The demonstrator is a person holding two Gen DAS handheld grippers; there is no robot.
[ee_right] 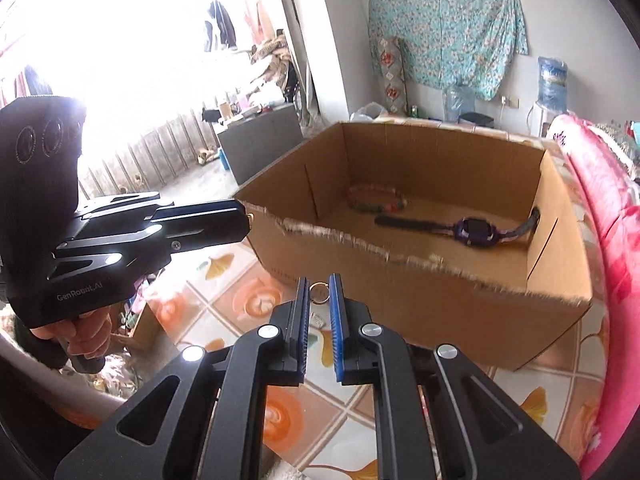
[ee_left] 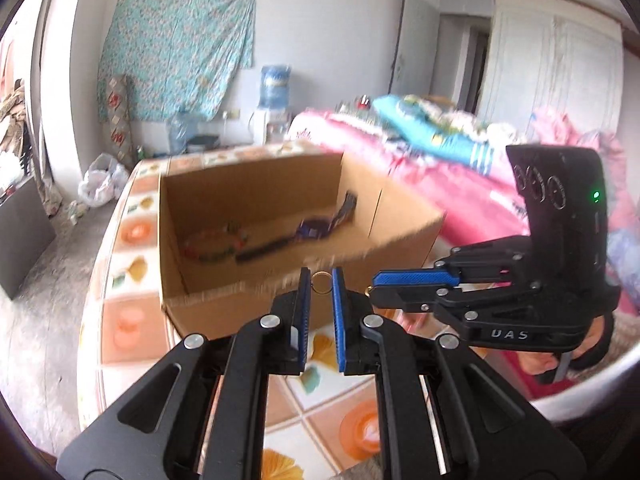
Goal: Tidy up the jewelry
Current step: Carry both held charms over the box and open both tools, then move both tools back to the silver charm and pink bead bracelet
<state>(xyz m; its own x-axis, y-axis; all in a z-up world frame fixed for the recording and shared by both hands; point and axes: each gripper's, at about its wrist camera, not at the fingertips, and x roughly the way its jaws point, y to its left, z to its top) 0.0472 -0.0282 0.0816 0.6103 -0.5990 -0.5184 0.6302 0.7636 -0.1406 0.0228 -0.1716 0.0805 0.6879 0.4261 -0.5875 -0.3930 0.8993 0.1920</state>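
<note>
A small gold ring [ee_left: 321, 291] is pinched between the blue pads of my left gripper [ee_left: 321, 279], which is shut on it just in front of the cardboard box [ee_left: 248, 184]. My right gripper [ee_right: 320, 285] is shut on a second small ring [ee_right: 320, 302] near the box's torn front rim [ee_right: 360, 240]. Each gripper shows in the other's view: the right gripper [ee_left: 373, 285] from the side, the left gripper [ee_right: 245, 220] with a gold glint at its tip. On the box floor lie a beaded bracelet [ee_right: 376, 199] and a purple watch [ee_right: 472, 230].
The box stands on a round table with a tiled orange-patterned cloth [ee_left: 132, 320], whose edge curves away on the left. Pink bedding [ee_right: 600, 220] lies close on the right. A water dispenser [ee_left: 274, 92] and a plastic bag [ee_left: 100, 180] are by the far wall.
</note>
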